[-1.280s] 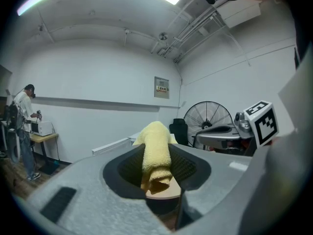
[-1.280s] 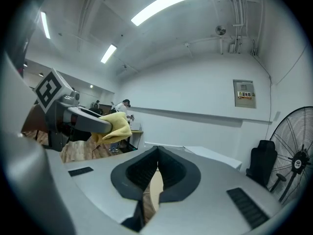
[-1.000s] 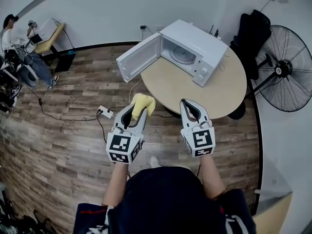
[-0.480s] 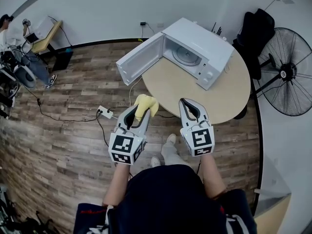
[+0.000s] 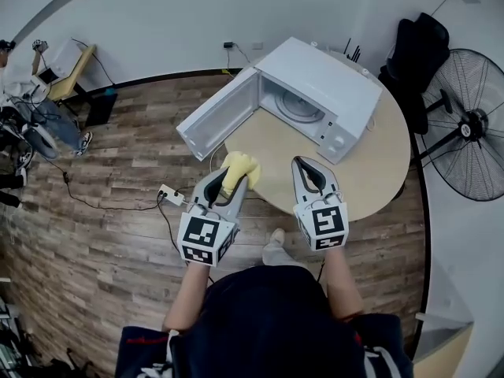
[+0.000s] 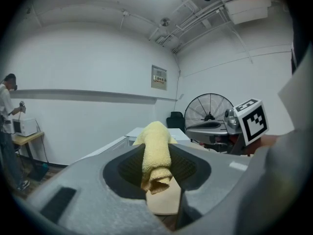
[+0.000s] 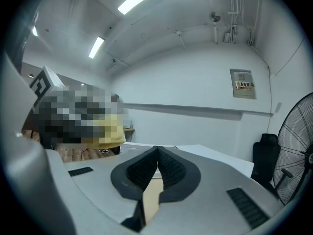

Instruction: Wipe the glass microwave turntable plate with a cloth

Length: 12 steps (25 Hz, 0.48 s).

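The glass turntable plate (image 5: 300,105) lies inside the white microwave (image 5: 327,85), whose door (image 5: 216,116) hangs open to the left on the round beige table (image 5: 370,172). My left gripper (image 5: 230,181) is shut on a rolled yellow cloth (image 5: 239,168) (image 6: 156,153) over the table's near left edge. The right gripper (image 5: 309,166) (image 7: 157,153) hovers beside it over the table, shut with nothing between its pads. Both point toward the microwave, a short way in front of it.
A standing fan (image 5: 472,128) and a dark chair (image 5: 416,53) flank the table on the right. A power strip (image 5: 172,194) with cables lies on the wooden floor to the left. A person (image 5: 39,113) is at a desk at the far left.
Both grippers have come forward, from over the floor to over the table's near edge, closer to the microwave. The cloth stays in the left gripper.
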Tool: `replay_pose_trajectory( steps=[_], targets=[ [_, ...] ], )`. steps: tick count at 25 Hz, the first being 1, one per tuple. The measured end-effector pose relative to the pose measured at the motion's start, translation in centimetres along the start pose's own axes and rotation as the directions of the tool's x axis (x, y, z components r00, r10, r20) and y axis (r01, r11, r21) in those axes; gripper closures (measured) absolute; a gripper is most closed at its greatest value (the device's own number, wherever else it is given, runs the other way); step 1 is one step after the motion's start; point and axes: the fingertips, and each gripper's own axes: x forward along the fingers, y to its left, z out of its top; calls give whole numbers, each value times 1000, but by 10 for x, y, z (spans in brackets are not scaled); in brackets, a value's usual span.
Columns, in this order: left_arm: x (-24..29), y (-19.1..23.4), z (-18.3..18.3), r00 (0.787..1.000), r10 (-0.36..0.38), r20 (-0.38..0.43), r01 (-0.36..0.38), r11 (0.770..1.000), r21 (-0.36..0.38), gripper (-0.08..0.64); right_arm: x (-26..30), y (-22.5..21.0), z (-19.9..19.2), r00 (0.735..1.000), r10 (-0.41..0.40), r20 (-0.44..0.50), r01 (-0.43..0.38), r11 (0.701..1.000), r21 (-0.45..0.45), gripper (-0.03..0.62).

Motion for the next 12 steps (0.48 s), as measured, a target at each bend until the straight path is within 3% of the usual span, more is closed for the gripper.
replay_pose_trajectory(
  steps=[12],
  targets=[
    [101, 15, 20, 999, 9, -46, -8, 1000, 23, 426, 63, -83, -14, 1000, 10, -9, -10, 999, 51, 581]
  ],
)
